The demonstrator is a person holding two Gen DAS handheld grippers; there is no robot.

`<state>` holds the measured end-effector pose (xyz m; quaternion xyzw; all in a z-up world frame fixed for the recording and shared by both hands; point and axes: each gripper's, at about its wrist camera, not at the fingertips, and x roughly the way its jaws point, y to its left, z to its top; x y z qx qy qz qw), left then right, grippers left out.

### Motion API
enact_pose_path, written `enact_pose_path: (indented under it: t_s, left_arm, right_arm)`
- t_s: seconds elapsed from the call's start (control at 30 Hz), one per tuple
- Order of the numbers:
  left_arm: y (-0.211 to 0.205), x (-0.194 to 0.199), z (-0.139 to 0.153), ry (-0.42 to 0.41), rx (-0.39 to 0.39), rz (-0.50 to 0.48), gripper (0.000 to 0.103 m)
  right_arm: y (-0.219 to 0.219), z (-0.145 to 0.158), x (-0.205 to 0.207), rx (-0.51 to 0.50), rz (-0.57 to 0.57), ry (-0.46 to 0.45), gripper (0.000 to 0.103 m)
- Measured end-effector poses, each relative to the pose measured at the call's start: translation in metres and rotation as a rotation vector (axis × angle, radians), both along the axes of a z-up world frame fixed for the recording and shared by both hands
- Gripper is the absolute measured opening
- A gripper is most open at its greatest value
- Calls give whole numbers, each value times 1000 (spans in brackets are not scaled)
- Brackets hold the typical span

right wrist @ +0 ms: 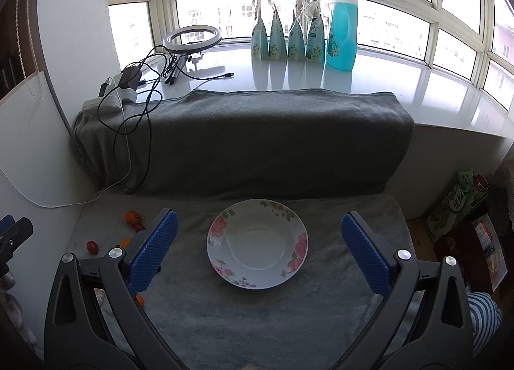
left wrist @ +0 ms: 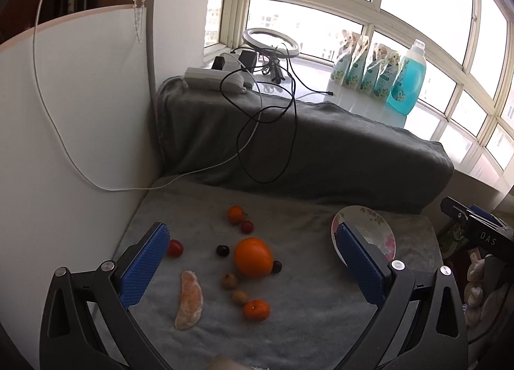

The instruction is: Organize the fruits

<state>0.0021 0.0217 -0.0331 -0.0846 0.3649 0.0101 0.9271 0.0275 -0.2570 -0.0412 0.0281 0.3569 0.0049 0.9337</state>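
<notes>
Left wrist view: three oranges [left wrist: 252,257], one empty plate [left wrist: 379,225], claw [left wrist: 252,251] spread.

Plate [left wrist: 369,225]: 7 o'clock rim hidden behind blue fingers [left wrist: 359,260]. Large orange [right wrist: 126,242] mostly hidden behind fingers [right wrist: 154,248]; pouch labels unreadable.

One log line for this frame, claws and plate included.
left claw open above fruit | right claw open above plate | plate empty | nothing held

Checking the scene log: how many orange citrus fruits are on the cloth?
3: a big orange mid-cloth, one mandarin nearest the camera, another mandarin farthest back. A peeled segment also lies there.
</notes>
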Motion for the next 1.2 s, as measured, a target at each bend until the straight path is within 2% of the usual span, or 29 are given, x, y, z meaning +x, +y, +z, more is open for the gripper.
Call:
enact_pose_path:
  t_s: [0.27,0.5,0.63,0.77,0.83,0.93,0.97,1.07,1.2]
  left_arm:
    - [35,2,-44,131,-114,60,102]
    - [51,13,-85,244,-232,60,102]
    - [45,22,-104,297,-234,53,102]
    - [33,33,-119,317,-235,2,101]
    - [30,39,-128,332,-247,-14,94]
    - [28,46,-139,357,-300,-31,90]
    - [29,48,-142,362,-319,-36,84]
    - [34,52,-150,377,-361,-31,76]
    - [43,57,-158,384,-438,-33,65]
  right_arm:
    - [20,-43,32,95,98,144,103]
    - [48,-74,62,184,214,266,103]
    - [71,-89,79,226,304,335,103]
    - [95,-107,95,279,386,424,103]
    - [108,-116,103,297,410,456,103]
    - [123,-129,116,328,436,504,103]
    - [128,-133,120,333,444,520,103]
    - [144,-148,133,355,465,563,103]
    - [158,-165,146,385,486,618,98]
